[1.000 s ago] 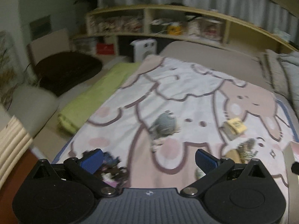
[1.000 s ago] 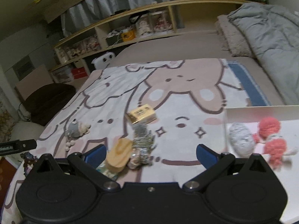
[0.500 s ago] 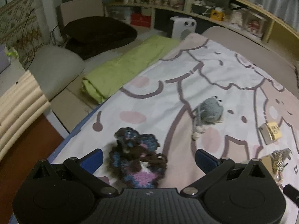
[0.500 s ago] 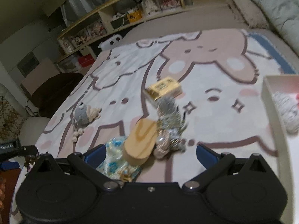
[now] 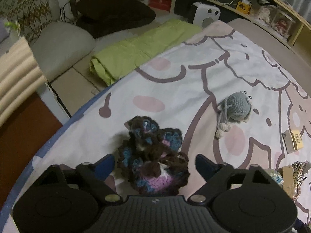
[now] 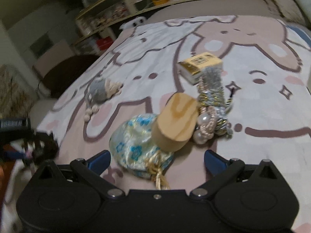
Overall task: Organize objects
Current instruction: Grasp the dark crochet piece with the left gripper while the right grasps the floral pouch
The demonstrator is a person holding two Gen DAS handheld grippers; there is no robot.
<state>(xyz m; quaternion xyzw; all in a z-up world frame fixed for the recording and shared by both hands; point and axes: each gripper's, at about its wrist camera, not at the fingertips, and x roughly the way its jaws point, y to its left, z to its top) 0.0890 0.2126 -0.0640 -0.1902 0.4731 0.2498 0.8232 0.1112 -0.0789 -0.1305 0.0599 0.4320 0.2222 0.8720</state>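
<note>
My left gripper [image 5: 154, 164] is open, its jaws either side of a dark brown, blue and purple crochet piece [image 5: 153, 159] lying on the cartoon blanket [image 5: 175, 81]. A grey crochet toy [image 5: 238, 106] lies farther right. My right gripper [image 6: 157, 159] is open above a blue-flowered satin pouch [image 6: 136, 147]. A wooden oval box [image 6: 176, 121] leans on the pouch, with a silver tassel and pearls [image 6: 211, 104] and a small yellow box [image 6: 201, 66] beyond. The grey toy also shows in the right wrist view [image 6: 99, 90].
A folded green cloth [image 5: 136, 48], a grey cushion [image 5: 62, 44] and a dark cushion [image 5: 114, 15] lie beyond the bed's left edge. A white heater [image 5: 206, 15] and shelves [image 5: 252, 3] stand at the back. The yellow box also shows in the left wrist view [image 5: 293, 140].
My left gripper has swung left and down to straddle the dark crochet piece. My right gripper has moved left and lower over the pouch and wooden box; the white tray has left its view.
</note>
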